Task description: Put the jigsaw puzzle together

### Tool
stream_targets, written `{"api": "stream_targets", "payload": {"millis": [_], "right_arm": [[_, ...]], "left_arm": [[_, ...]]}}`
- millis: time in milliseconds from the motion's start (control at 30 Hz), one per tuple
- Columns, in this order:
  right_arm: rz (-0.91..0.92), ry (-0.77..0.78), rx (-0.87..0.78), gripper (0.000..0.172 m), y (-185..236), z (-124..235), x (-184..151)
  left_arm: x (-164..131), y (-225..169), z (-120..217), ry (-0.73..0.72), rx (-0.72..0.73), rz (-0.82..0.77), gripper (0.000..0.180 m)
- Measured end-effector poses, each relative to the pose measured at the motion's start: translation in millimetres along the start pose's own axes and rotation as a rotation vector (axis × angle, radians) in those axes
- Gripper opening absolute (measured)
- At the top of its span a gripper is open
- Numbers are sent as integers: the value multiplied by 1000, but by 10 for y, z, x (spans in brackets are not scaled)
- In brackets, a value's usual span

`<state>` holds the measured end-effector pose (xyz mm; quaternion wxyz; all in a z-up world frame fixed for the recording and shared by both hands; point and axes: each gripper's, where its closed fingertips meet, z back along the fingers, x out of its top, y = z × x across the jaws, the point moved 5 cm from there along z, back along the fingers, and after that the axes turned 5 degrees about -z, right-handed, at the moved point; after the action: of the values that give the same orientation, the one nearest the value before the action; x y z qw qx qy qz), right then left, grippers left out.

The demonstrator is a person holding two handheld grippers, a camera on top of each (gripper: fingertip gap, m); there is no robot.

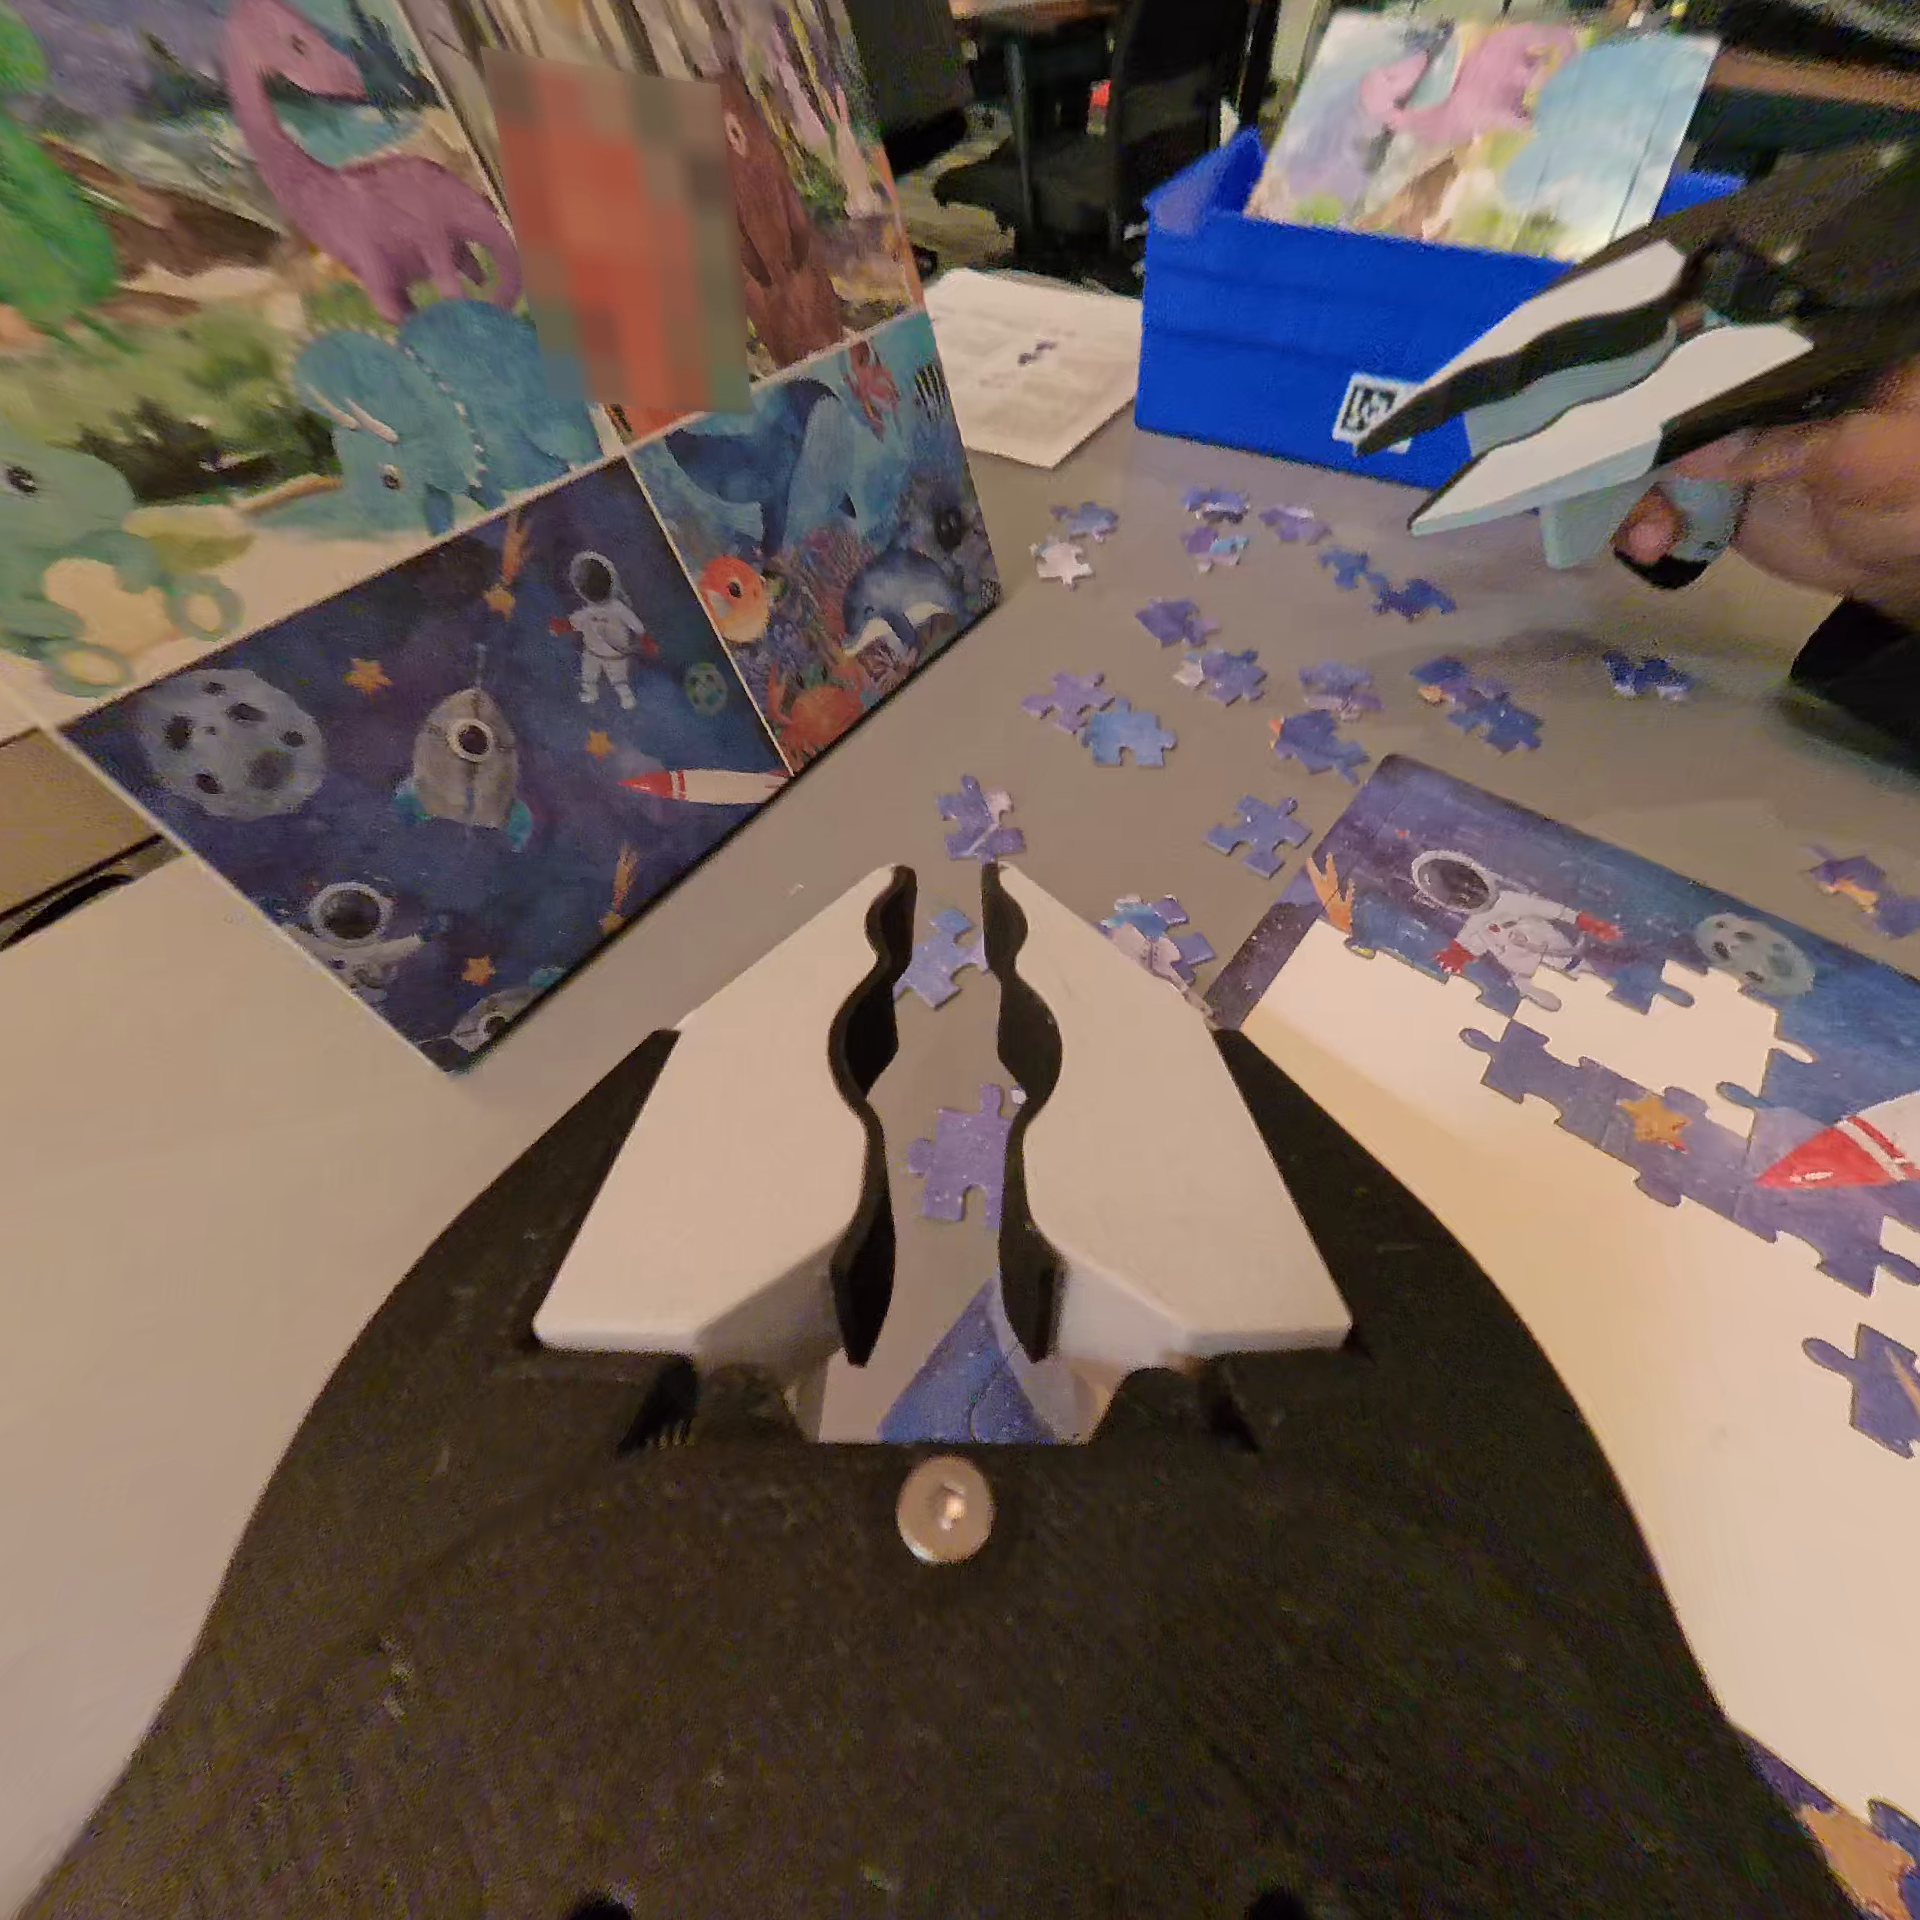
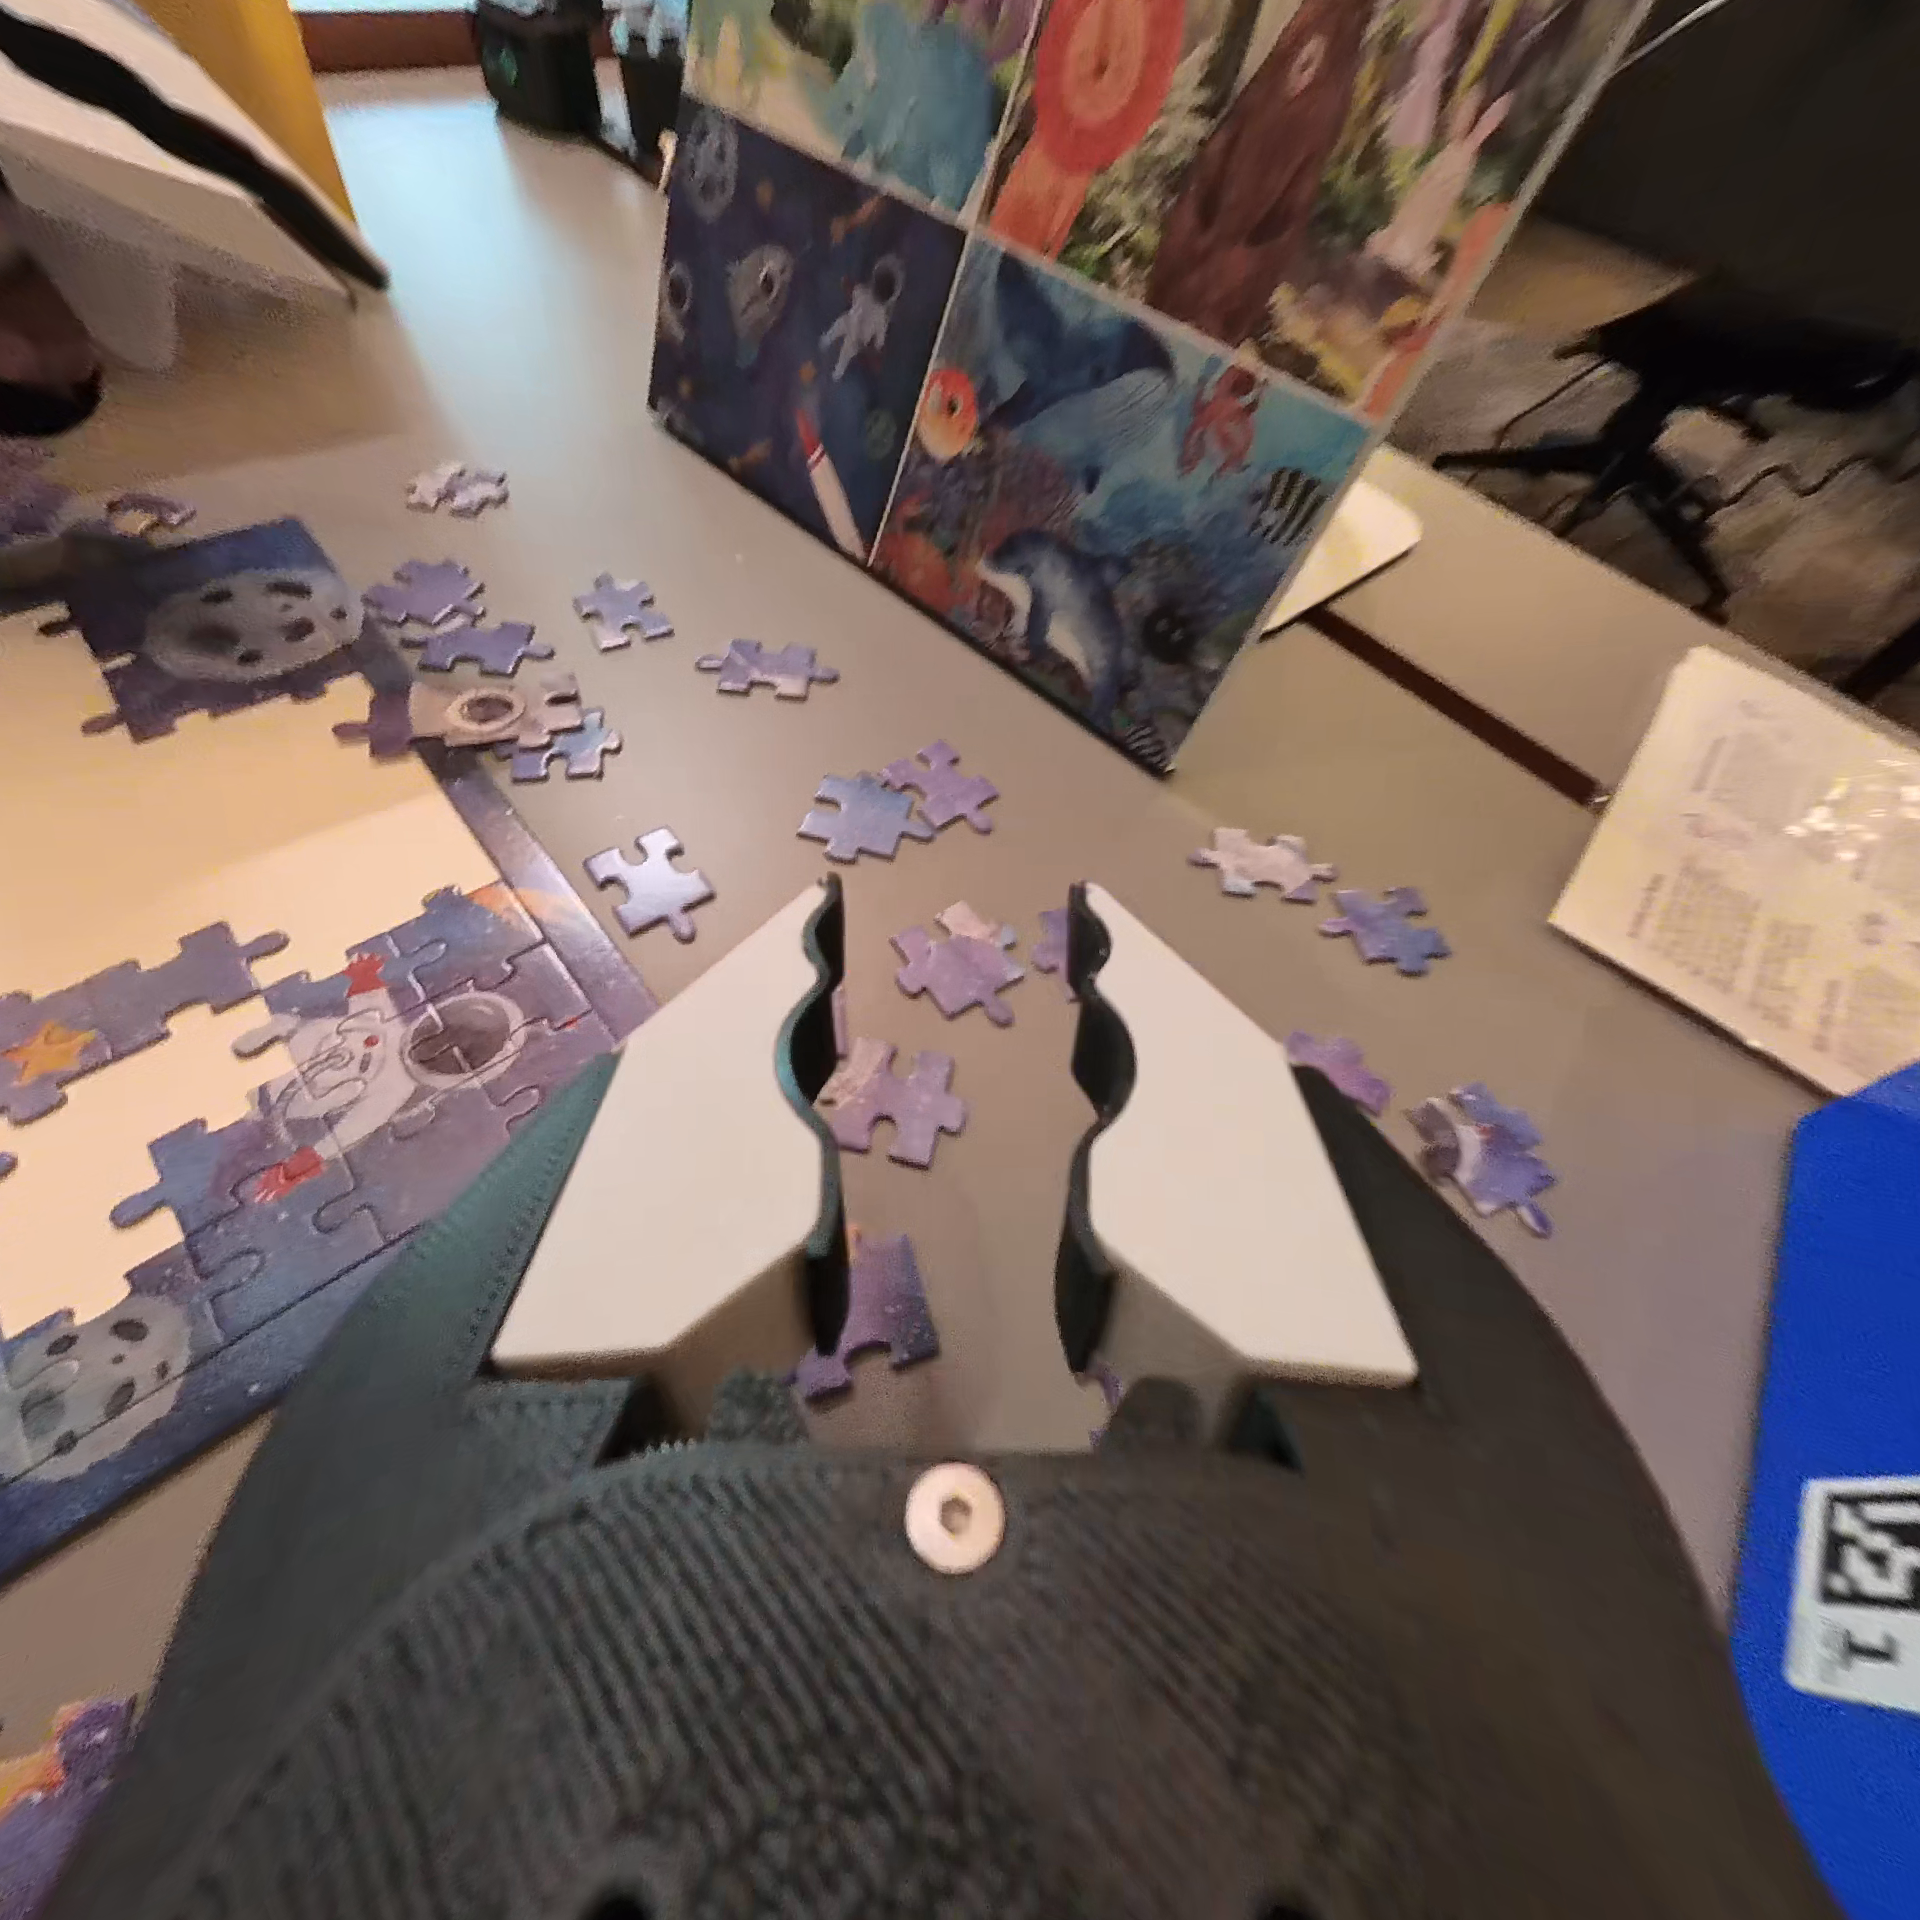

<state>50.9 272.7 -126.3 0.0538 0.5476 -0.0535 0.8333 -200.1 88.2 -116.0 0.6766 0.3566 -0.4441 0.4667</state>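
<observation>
While apart, wavy-edged tongs (image 2: 954, 899) above flat knobbed puzzle pieces (image 2: 954, 971).

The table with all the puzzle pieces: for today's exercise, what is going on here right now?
A person holds a two-finger gripper in each hand above a grey table strewn with loose blue and purple jigsaw pieces. The left gripper hovers with a narrow gap between its fingers, empty, over loose pieces beside a half-built space puzzle. The right gripper is open wider, also empty, above more pieces. A picture-covered puzzle box stands behind, with a blue bin and a printed sheet nearby.
</observation>
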Motion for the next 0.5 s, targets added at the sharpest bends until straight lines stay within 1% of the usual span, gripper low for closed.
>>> {"api": "stream_targets", "payload": {"millis": [133,300,500], "right_arm": [[-19,-81,-58,38,-108,140,59],[-38,-127,-79,36,-155,183,58],[-13,-115,-93,36,-142,126,20]], "left_arm": [[50,176,167,-34,74,-12,10],[-6,401,298,-23,172,-38,6],[-131,637,400,-6,248,-27,3]]}}
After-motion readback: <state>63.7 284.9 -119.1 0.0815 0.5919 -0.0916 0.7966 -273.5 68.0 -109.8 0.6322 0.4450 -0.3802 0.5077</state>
